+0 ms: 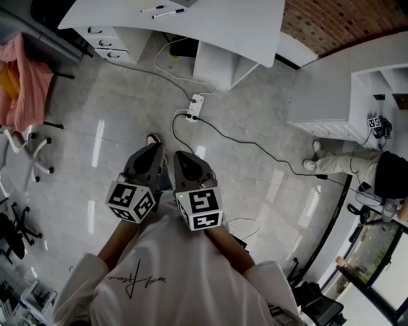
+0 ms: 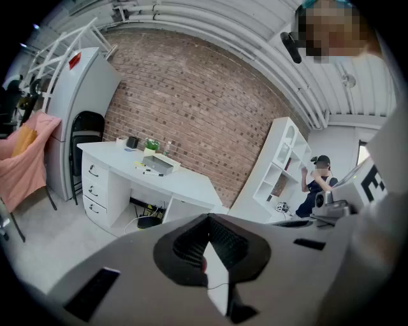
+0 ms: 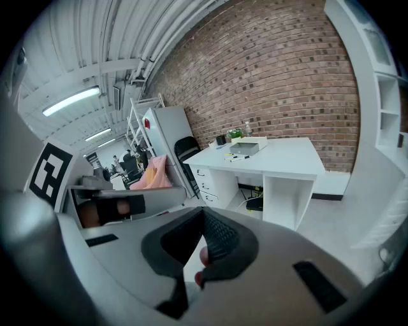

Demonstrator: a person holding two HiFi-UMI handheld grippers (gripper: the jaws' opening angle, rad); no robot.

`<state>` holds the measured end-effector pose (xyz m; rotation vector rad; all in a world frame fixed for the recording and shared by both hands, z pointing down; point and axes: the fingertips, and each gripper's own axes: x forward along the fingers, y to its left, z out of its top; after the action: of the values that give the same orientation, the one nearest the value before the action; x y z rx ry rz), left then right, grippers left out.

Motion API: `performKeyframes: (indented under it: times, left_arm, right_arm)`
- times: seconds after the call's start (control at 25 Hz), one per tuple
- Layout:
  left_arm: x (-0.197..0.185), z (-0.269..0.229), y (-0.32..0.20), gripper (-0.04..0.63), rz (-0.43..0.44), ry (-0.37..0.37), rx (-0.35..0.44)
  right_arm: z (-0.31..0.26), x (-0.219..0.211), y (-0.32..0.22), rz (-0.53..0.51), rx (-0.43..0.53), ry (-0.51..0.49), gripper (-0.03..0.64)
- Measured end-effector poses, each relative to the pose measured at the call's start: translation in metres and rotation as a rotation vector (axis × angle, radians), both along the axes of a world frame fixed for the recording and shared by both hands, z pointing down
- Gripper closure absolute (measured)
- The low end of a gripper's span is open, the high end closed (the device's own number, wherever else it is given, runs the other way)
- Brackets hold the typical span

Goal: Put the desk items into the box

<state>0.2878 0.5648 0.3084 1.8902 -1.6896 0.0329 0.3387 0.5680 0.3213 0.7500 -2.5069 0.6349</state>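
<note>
A white desk stands across the floor, well beyond both grippers. On it lie pens and, in the left gripper view, a shallow grey box with pens beside it. At the desk's far end stand a dark cup and a green plant. The right gripper view shows the same box. My left gripper and right gripper are side by side near my chest, angled down toward the floor. Both are shut, with nothing between the jaws.
A power strip and trailing cables lie on the tiled floor between me and the desk. Pink cloth hangs over a chair at left. A white shelf unit stands at right, with another person beside it.
</note>
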Motion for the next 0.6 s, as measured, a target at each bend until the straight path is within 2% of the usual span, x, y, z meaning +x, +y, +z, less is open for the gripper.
performKeyframes:
  times: [0.6]
  left_arm:
    - [-0.089, -0.014, -0.054, 0.589, 0.003, -0.014, 0.032]
  right_arm:
    - [-0.008, -0.083, -0.054, 0.014, 0.024, 0.013, 0.594]
